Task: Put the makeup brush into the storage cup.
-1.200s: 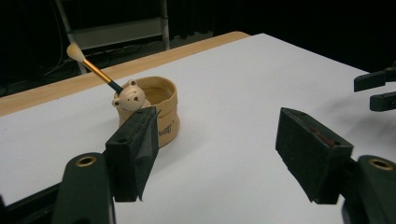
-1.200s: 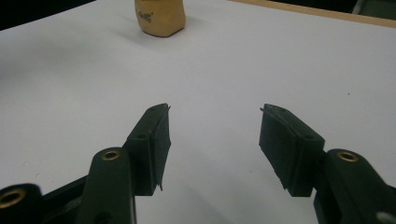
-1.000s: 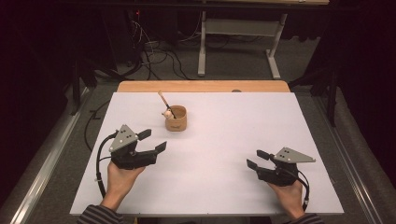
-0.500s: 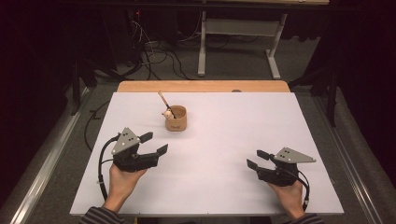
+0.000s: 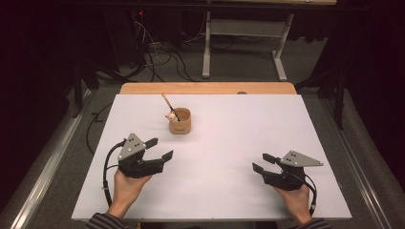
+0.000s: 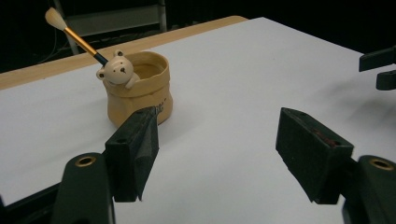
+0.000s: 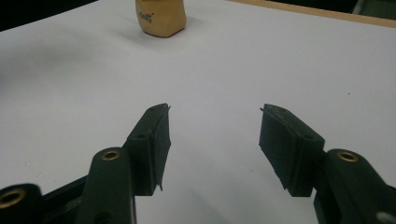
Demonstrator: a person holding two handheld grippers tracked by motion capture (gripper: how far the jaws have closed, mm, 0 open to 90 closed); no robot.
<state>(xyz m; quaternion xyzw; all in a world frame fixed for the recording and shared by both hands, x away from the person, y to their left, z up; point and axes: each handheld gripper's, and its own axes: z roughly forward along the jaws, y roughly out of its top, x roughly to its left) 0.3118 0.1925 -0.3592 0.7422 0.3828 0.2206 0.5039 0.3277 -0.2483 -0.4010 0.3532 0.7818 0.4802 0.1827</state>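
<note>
High view: a small tan ceramic pot with a bear figure on its rim [image 5: 180,121] stands on the white desk [image 5: 239,124], toward the far edge and left of centre. A wooden-handled paintbrush [image 5: 169,106] leans out of the pot, bristle end up and tilted to the far left. The left gripper [image 5: 158,148] sits nearer the person than the pot and slightly to its left, well apart from it, with its fingers spread and nothing between them. The right gripper [image 5: 262,162] lies far to the right of the pot, near the person's edge of the desk, fingers also spread and empty.

Left gripper view: the pot [image 6: 140,86] stands beyond the left-hand finger [image 6: 135,149], apart from it. The bear figure [image 6: 116,71] faces the camera and the paintbrush [image 6: 74,36] rises behind it. The fingers stand wide apart over bare desk.

Right gripper view: the pot's base [image 7: 160,17] shows at the top edge, well beyond the spread, empty fingers [image 7: 154,144].
</note>
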